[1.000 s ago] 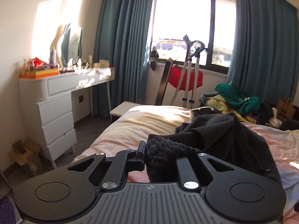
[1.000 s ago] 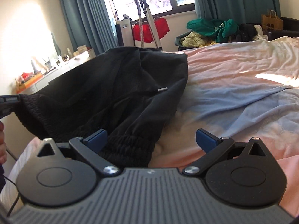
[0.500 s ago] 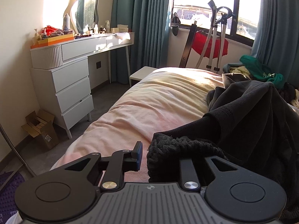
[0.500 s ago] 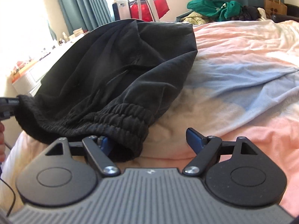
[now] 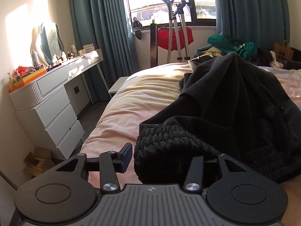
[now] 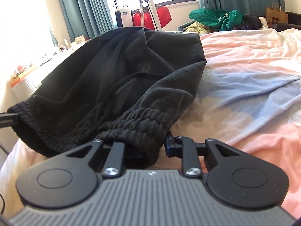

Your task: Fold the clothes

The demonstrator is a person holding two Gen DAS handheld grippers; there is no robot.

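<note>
A pair of black trousers with a ribbed elastic waistband lies bunched on the pink bed. My left gripper is shut on the waistband's left corner; the cloth hides its right finger. In the right wrist view the trousers spread away from me. My right gripper is shut on the waistband's right end, which fills the gap between its fingers. The left gripper's finger shows at the far left edge of the right wrist view.
A white dresser with bottles stands left of the bed, a cardboard box at its foot. A pile of clothes, a paper bag and a garment steamer stand by the window. A light blue sheet lies on the bed.
My right gripper has closed from open onto the waistband's right end. My left gripper kept its hold while its view swung over the bed and dresser.
</note>
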